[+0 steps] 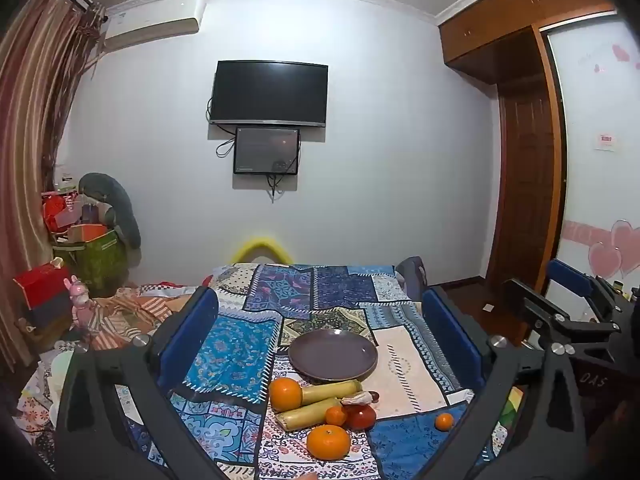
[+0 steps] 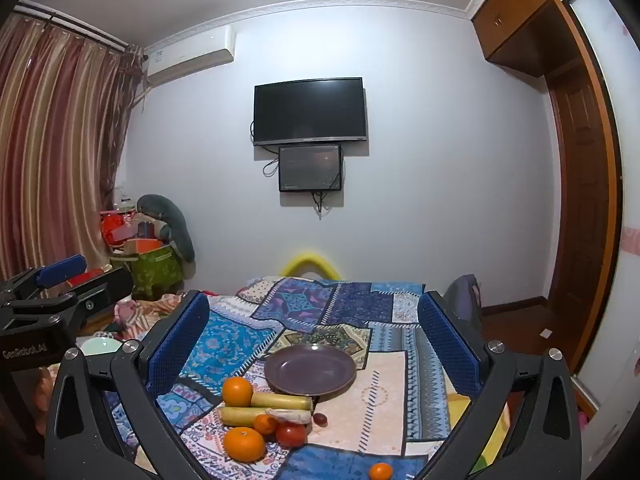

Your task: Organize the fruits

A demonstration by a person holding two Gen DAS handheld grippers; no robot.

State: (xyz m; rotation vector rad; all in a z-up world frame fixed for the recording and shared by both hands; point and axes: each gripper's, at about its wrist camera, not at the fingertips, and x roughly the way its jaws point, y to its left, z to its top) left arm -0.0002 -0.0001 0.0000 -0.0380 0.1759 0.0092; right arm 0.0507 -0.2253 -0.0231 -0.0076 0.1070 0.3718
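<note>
An empty purple plate (image 1: 333, 355) (image 2: 310, 369) sits on the patchwork cloth. Just in front of it lies a cluster: a large orange (image 1: 285, 394) (image 2: 237, 391), two pale yellow cane pieces (image 1: 332, 390) (image 2: 281, 401), a small orange (image 1: 335, 415) (image 2: 264, 424), a red tomato (image 1: 361, 417) (image 2: 291, 434), another large orange (image 1: 328, 442) (image 2: 243, 444) and a dark grape (image 2: 319, 419). A lone small orange (image 1: 444, 421) (image 2: 380, 471) lies to the right. My left gripper (image 1: 320, 312) is open and empty above the table. My right gripper (image 2: 312, 316) is open and empty too.
The right gripper's body shows at the right edge of the left wrist view (image 1: 568, 312); the left gripper's body shows at the left of the right wrist view (image 2: 52, 300). Cluttered boxes (image 1: 88, 248) and a bed stand left of the table. A wardrobe (image 1: 528, 160) is at the right.
</note>
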